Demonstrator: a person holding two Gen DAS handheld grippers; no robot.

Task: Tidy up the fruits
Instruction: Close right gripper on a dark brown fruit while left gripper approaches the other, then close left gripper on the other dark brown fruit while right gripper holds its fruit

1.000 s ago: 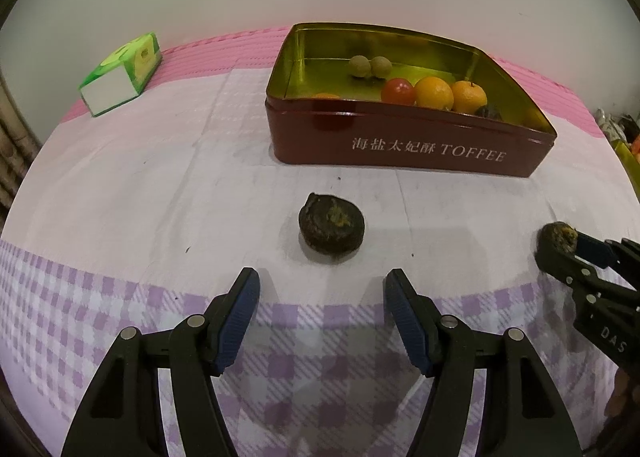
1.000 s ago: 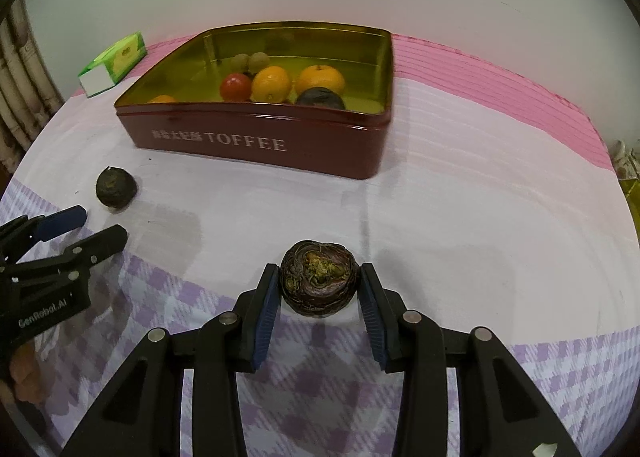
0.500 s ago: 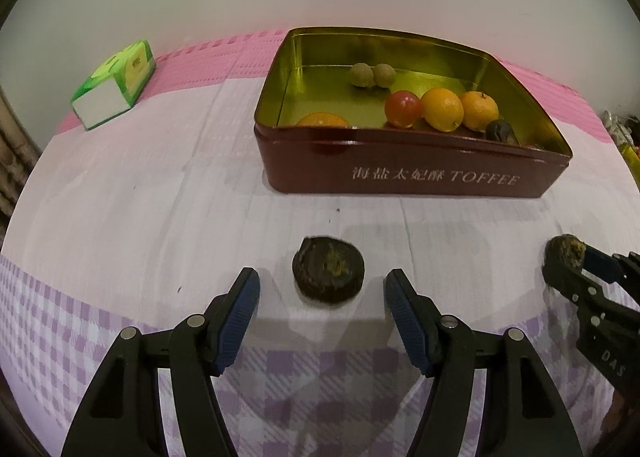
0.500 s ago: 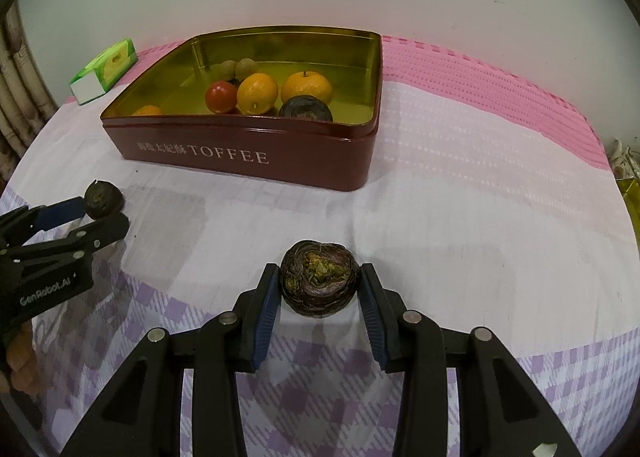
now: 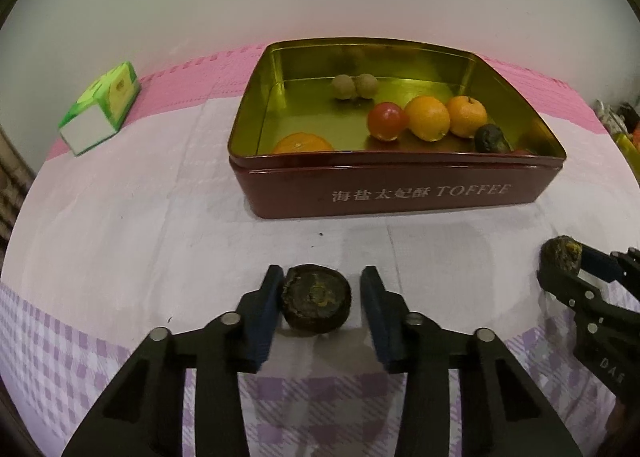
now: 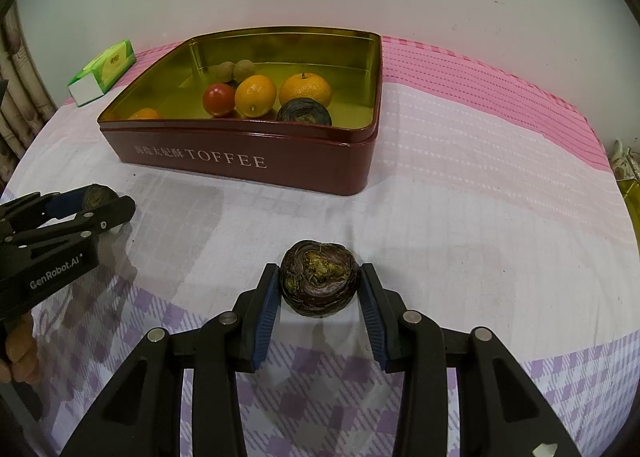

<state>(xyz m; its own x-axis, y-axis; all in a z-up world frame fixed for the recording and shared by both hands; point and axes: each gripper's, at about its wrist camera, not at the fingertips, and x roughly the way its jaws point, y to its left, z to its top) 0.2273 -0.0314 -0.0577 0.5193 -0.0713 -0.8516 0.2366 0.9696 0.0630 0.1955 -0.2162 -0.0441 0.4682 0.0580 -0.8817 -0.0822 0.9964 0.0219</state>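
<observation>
Your left gripper (image 5: 320,299) is bracketing a dark fruit (image 5: 317,304) on the desk (image 5: 120,217), its left finger touching, the right one just clear. Your right gripper (image 6: 319,297) is pinching a second dark fruit (image 6: 319,277), fingers pressing both sides, short of the red tin (image 6: 248,155) holding oranges (image 6: 306,91).

Green tissue box (image 5: 100,108) on checked tablecloth (image 5: 120,217).
</observation>
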